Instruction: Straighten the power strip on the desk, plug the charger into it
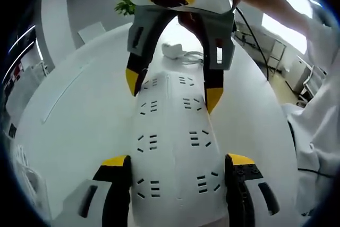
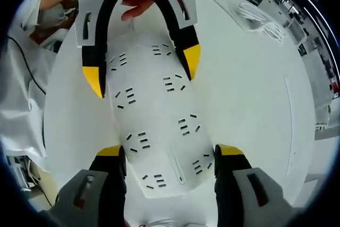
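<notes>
Two tongs straddle the white power strip [image 1: 172, 147], which lies flat on the white desk [image 1: 79, 110]. My left gripper [image 1: 178, 163] spans one end, jaws spread alongside its edges; my right gripper [image 2: 170, 155] spans the opposite end likewise. Whether either pinches the casing, I cannot tell. The white charger [image 1: 172, 50] rests beyond, cable coiled.

white power strip [image 1: 172, 147] flat on desk [image 1: 79, 110] (charger [image 1: 172, 50] beyond).

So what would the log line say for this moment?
phase: straightening | power strip: flat on desk | left tool, right tool: straddling opposite ends | charger: unplugged
</notes>
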`<state>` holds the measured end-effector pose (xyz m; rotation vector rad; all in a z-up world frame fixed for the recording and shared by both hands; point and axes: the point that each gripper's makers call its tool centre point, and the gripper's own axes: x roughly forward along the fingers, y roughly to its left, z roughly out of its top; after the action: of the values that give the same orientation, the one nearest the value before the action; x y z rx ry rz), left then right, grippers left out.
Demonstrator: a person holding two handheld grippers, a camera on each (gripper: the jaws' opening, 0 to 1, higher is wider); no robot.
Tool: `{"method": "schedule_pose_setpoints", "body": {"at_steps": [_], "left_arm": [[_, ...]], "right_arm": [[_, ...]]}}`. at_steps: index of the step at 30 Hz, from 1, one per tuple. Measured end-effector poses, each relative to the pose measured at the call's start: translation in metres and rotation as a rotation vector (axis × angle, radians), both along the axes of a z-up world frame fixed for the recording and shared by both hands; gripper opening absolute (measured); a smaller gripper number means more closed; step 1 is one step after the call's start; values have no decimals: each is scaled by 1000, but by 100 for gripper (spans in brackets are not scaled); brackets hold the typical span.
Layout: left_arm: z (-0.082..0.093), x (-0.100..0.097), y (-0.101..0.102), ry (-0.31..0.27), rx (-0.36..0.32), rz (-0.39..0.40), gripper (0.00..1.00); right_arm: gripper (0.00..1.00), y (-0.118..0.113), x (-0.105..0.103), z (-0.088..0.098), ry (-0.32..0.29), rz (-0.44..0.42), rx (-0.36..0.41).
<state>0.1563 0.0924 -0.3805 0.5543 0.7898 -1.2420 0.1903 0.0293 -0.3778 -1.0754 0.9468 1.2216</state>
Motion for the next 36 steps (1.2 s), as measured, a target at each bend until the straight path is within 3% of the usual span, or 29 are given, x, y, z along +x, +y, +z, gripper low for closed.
{"method": "schedule_pose_setpoints", "body": {"at_steps": [19, 36], "left_arm": [[-1, -1, 0, 5, 61, -25, 72], [-2, -3, 1, 5, 57, -49, 72]], "right_arm": [[66, -2, -2, 0, -4, -51, 31], [66, -1, -13, -1, -6, -104, 26]]}}
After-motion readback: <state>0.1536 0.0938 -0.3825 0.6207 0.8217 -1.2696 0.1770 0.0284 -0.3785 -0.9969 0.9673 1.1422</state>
